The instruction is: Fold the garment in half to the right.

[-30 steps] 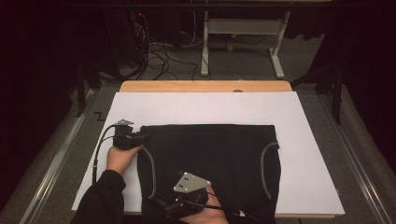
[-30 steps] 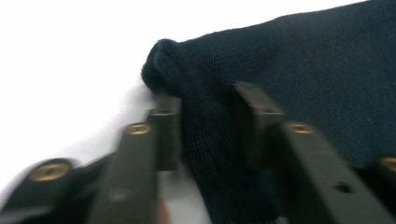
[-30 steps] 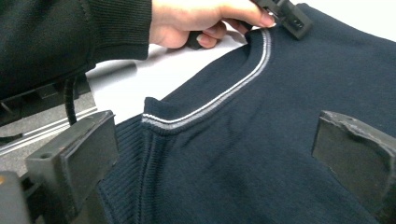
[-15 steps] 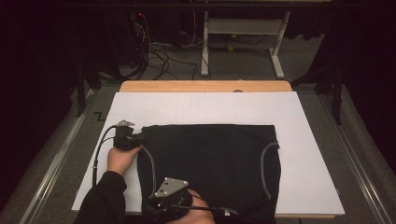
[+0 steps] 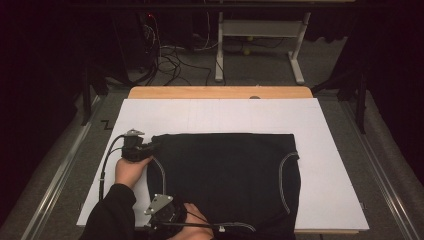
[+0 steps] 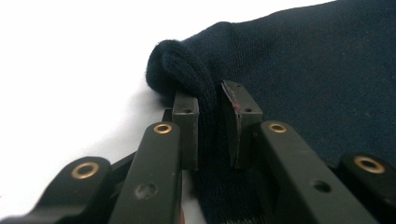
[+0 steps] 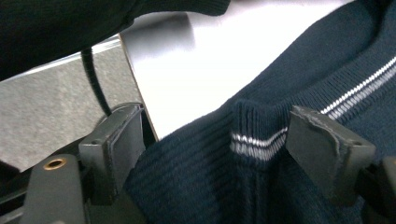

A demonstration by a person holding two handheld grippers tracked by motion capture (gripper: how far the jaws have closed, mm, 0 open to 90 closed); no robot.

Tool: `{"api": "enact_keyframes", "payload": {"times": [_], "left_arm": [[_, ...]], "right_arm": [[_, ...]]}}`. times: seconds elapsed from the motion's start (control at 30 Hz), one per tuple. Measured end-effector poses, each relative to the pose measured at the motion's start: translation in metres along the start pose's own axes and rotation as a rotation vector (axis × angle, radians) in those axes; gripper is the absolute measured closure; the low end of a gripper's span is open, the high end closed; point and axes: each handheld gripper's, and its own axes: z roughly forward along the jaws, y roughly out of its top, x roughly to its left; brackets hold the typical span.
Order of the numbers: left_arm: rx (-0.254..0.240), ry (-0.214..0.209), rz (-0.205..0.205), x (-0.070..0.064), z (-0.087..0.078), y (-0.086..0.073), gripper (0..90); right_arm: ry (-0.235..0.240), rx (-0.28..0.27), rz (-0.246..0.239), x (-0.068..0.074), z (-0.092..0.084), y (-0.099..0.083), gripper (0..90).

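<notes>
At near left corner of table point(image 5: 220, 112), we had left gripper point(image 6: 210, 100) clamped on sweater point(image 5: 225, 175) corner; right gripper point(image 7: 215, 154) jaws just narrowed, straddled striped hem unpinched. Folding not begun.

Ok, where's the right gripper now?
In the high view, the right gripper sits at the table's near edge, on the dark sweater's near-left corner.

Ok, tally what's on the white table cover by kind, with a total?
Dark knitted garment with white-striped trim: 1
Handheld grippers: 2, the left gripper shut on the garment's far left corner, the right gripper at its near striped edge, fabric between the jaws
Total: 3
</notes>
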Motion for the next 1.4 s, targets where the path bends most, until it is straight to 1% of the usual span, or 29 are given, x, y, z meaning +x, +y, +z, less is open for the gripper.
{"api": "enact_keyframes", "payload": {"times": [0.07,0.1,0.13,0.2,0.33,0.4,0.53,0.6,0.7,0.93,1.0,1.03,1.1,1.27,1.33,1.4], "left_arm": [[0.000,-0.001,0.000,0.000,0.000,0.000,72.8],[0.000,-0.001,-0.001,0.000,0.000,0.000,72.8],[-0.001,-0.002,-0.002,0.000,0.000,0.000,72.8],[-0.001,-0.005,-0.005,0.001,0.000,0.000,72.8],[0.000,-0.003,-0.015,0.000,0.000,0.000,72.8],[0.002,-0.014,-0.028,0.002,0.000,0.000,72.8],[-0.001,-0.004,-0.020,0.001,0.000,0.000,72.8],[0.001,-0.007,-0.022,0.001,0.000,0.000,72.8],[-0.002,-0.026,-0.044,0.004,-0.001,0.000,72.5],[-0.003,-0.022,-0.041,0.004,-0.001,-0.001,72.6],[-0.007,-0.037,-0.057,0.006,-0.001,-0.001,72.7],[-0.008,-0.051,-0.072,0.008,-0.002,-0.001,72.7],[-0.009,-0.062,-0.078,0.009,-0.002,-0.001,73.1],[-0.011,-0.067,-0.082,0.010,-0.002,-0.001,74.0],[-0.011,-0.073,-0.095,0.011,-0.002,-0.001,74.0],[-0.010,-0.071,-0.093,0.011,-0.002,-0.001,74.1]], "right_arm": [[-0.025,0.003,-0.009,0.002,0.002,0.002,28.5],[-0.033,0.004,-0.019,0.003,0.003,0.002,31.4],[-0.055,0.010,-0.032,0.005,0.004,0.002,33.8],[-0.082,0.015,-0.053,0.007,0.005,0.002,37.3],[-0.110,0.017,-0.075,0.005,0.002,0.000,50.5],[-0.121,0.008,-0.079,0.002,0.001,-0.002,56.8],[-0.142,0.006,-0.091,-0.001,-0.001,-0.003,66.8],[-0.140,0.000,-0.079,-0.003,-0.001,-0.003,68.8],[-0.126,-0.003,-0.074,-0.005,-0.002,-0.004,70.6],[-0.126,-0.008,-0.081,-0.006,-0.002,-0.005,72.9],[-0.133,-0.008,-0.097,-0.005,-0.002,-0.005,73.1],[-0.135,-0.007,-0.097,-0.005,-0.002,-0.005,73.2],[-0.129,-0.009,-0.096,-0.006,-0.002,-0.005,73.2],[-0.114,-0.009,-0.084,-0.009,-0.003,-0.004,73.7],[-0.107,-0.010,-0.074,-0.010,-0.005,-0.004,74.1],[-0.103,-0.014,-0.077,-0.011,-0.007,-0.004,74.5]]}}
